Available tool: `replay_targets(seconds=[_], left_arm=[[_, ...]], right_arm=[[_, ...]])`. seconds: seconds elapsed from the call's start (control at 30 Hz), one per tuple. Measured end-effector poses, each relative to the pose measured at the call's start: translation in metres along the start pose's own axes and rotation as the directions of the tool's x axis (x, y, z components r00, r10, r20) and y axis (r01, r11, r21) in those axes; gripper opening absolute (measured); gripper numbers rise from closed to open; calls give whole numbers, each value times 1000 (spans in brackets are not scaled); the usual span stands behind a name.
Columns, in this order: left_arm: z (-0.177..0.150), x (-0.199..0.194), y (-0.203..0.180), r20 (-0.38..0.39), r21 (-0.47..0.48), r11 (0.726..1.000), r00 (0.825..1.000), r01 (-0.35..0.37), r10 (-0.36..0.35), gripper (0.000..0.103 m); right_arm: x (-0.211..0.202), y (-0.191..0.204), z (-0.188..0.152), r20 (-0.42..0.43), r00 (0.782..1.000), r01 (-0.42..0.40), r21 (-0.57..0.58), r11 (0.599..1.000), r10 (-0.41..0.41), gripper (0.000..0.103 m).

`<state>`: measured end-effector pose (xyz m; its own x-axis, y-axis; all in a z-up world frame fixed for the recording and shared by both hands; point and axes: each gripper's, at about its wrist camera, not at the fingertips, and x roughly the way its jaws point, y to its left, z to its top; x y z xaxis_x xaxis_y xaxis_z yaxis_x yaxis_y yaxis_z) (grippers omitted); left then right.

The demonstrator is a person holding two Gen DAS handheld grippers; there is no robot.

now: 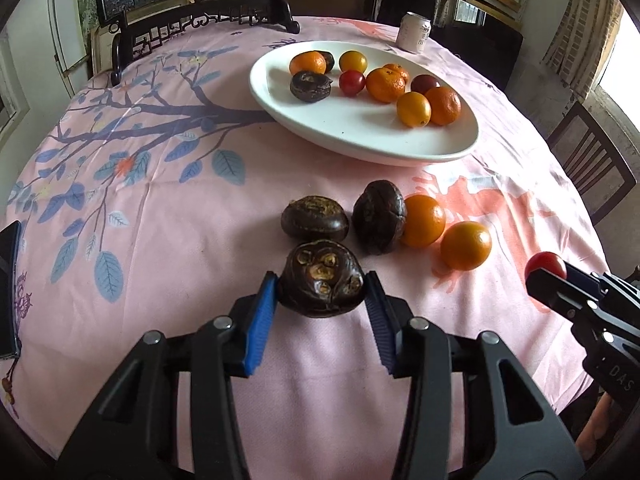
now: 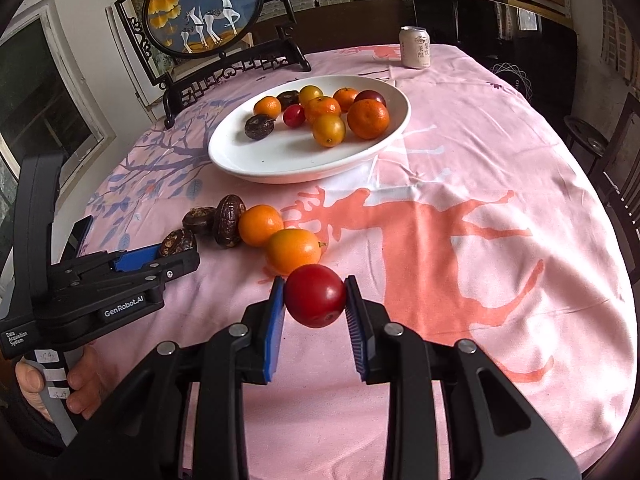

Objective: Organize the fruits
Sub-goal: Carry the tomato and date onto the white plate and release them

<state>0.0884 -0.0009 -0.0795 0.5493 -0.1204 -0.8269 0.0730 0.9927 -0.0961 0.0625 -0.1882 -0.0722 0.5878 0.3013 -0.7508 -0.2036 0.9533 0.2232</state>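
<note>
Tablecloth (image 2: 500,128): pink, with a blue branch-and-leaf print on one side and a coral print on the other; we see creases near the middle
Can (image 2: 415,47): pale, printed lettering, upright on the cloth at the far edge
Framed round picture (image 2: 202,6): white deer on blue, in a dark carved stand at the table's far left
Chair (image 1: 592,162): dark wood, slatted back, at the right of the table
Dark flat object (image 1: 9,288): at the left table edge, we cannot identify it
</note>
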Motion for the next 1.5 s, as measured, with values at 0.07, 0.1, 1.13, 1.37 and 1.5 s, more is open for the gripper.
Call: replay_targets(seconds=[0.07,0.1,1.13,1.37,1.5], left_arm=[[0,-7,0,14,4,1000,1000,9,-9,45],[1,-11,0,19,6,1000,1000,9,-9,45],[233,103,-18,-49,41,997,997,-63,65,45],[240,116,-21,-52,50,996,996,-74,77,50],[240,99,-20,-3,42,996,997,-73,74,81]], right_arm=[[0,3,0,0,1000,0,-7,1000,0,30],[0,4,0,0,1000,-2,-9,1000,2,30],[130,-24,190,-35,997,65,-162,985,-71,30],[137,-24,195,-30,995,87,-170,982,-94,38],[121,-21,194,21,993,122,-175,977,-120,56]])
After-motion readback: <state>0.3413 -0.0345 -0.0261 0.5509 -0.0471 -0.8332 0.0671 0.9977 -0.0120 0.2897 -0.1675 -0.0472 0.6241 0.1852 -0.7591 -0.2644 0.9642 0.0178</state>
